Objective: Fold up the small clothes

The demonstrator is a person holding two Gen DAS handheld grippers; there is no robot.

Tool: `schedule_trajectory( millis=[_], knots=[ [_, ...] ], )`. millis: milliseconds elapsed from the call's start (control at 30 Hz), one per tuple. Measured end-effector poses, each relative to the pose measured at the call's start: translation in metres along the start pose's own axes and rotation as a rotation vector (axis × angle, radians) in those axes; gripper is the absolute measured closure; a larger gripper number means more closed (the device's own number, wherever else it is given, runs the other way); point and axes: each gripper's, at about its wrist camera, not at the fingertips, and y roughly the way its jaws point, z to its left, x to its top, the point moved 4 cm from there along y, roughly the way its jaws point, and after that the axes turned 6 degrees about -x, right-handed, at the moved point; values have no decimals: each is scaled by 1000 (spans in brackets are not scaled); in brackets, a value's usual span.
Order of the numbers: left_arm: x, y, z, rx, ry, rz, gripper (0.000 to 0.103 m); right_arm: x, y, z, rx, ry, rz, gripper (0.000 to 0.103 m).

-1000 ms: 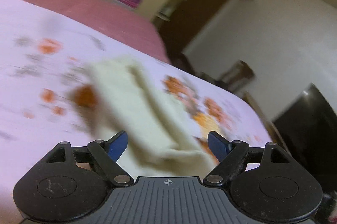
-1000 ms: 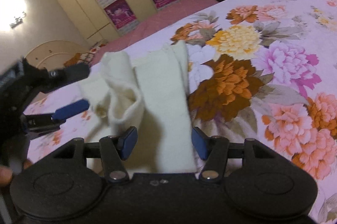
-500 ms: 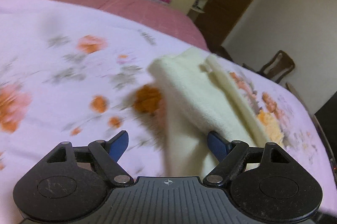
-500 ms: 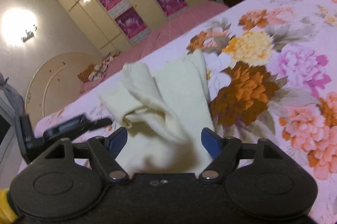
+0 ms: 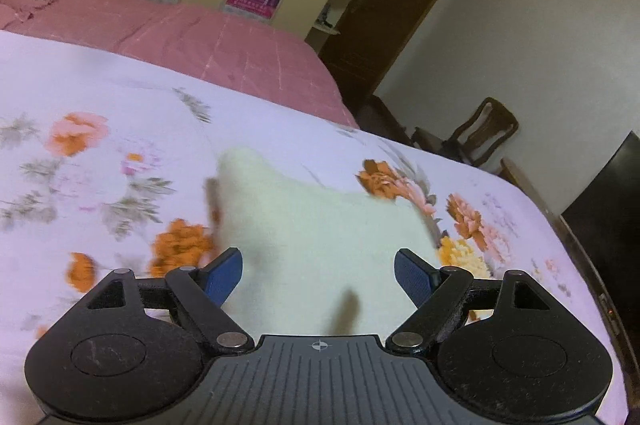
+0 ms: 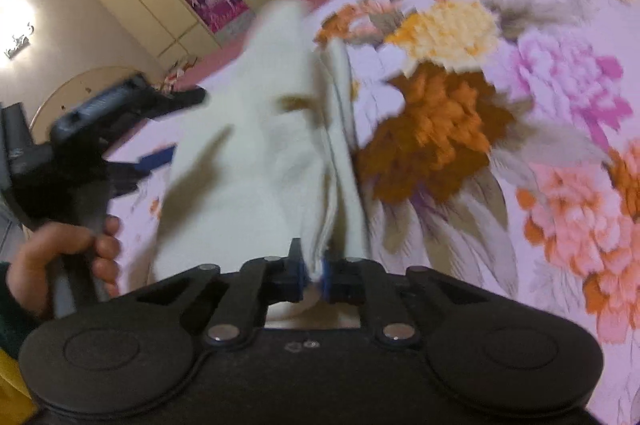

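One cream garment (image 6: 256,161), small and fleecy-looking, lies on the floral bedspread (image 6: 520,129) of the bed, partly doubled over, its near edge lifted off the sheet. The right gripper (image 6: 314,277) has its jaws pressed together on that near edge, pinching several stacked layers of cloth between the blue pads. The left gripper (image 5: 318,275) hovers over the same garment (image 5: 320,237) with its jaws spread wide and nothing pinched; the cloth lies beneath and between them, apparently untouched, though blur makes that uncertain. A hand (image 6: 60,257) grips the left gripper's handle at the left edge of the right wrist view. Judged from its drape and soft creases, the garment is light, limp and thick-napped: it should sag from any single hold, slip little against the pads, and take no harm from a firm pinch. The best hold looks to be an edge or corner, layers gathered together, with a second pinch on the opposite edge so it stays spread. Count: one garment, two grippers, one hand visible, one bed. Further clothes are not in view.
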Motion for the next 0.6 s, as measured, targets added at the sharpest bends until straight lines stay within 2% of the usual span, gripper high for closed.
schedule_trajectory(
  millis=[100,167,200,300,333,400,500,567,600],
  knots=[
    [-1,-7,17,19,-25,13,21,1,-4,3,5,-37,3,94],
    [-7,-7,26,17,-40,35,21,8,-4,6,-10,-53,-11,85],
    [-9,-7,28,11,-43,44,21,13,-2,6,-3,-44,-19,77],
    [-15,0,30,-5,-54,58,21,32,9,8,21,-13,-18,74],
    [-16,4,32,-12,-68,64,21,39,14,10,29,-7,-23,66],
    [-19,13,35,-22,-99,79,21,54,25,12,52,21,-29,55],
    [-23,22,40,-31,-144,85,21,70,39,19,73,40,-39,55],
    [-23,25,40,-31,-153,75,21,79,51,19,57,52,-44,62],
    [-23,26,40,-31,-155,74,21,82,55,17,42,61,-45,79]
  ],
)
